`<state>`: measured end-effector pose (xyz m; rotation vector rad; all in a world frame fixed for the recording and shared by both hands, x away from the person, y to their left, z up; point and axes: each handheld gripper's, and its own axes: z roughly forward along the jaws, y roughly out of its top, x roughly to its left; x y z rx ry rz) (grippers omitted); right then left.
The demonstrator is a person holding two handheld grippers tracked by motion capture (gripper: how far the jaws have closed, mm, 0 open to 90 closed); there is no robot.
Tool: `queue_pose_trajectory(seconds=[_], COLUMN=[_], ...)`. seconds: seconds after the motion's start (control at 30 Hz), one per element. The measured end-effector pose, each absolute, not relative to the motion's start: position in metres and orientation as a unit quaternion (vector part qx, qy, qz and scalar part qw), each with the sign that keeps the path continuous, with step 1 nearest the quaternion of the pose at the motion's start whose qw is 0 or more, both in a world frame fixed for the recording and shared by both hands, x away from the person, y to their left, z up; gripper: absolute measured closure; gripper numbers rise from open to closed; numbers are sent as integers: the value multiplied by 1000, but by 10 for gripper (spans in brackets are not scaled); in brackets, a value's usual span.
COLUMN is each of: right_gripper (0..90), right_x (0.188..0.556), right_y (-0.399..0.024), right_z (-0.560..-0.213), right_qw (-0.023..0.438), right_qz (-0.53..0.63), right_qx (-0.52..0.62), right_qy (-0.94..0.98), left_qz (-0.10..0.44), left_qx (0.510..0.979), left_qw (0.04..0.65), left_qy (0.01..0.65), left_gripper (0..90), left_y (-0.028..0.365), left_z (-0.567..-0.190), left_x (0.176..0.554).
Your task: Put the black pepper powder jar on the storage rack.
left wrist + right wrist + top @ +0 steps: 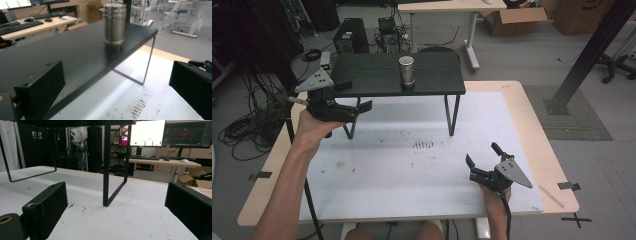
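A black riser shelf stands on thin metal legs at the far half of a white table mat, bare mat lying open beneath it and across the whole near side. On the shelf's near edge, right of centre, a steel canister stands upright: a ribbed, brushed-metal cylinder with a lid, nothing else beside it. The left gripper is held at the shelf's left near corner, level with the board, jaws spread wide and gripping nothing; seen from it, the canister stands at about 1 o'clock, well apart from the fingers. The right gripper hovers low over the mat at the table's 5 o'clock, jaws likewise wide and empty, aimed toward the shelf's right leg, with the canister well up at its 11 o'clock.
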<state>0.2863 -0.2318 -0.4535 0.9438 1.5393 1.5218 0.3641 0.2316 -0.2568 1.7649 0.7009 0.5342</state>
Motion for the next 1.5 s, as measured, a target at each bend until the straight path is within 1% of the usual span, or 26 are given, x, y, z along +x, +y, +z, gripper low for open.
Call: queue_pose_trajectory(seconds=[0.57,0.93,1.5], right_gripper=[43,43,44], right_x=[286,286,286], right_y=[-232,-232,-232], right_z=[-453,-453,-453], right_qw=[381,381,381], right_qz=[596,596,596], right_qx=[370,369,370], right_qy=[603,602,603], left_qz=[236,244,248], left_qx=[731,719,703], left_qw=[558,553,552], left_qy=[315,343,374], left_gripper=[8,9,12], left_y=[255,276,300], left_z=[-313,-353,-392], left_x=[340,329,311])
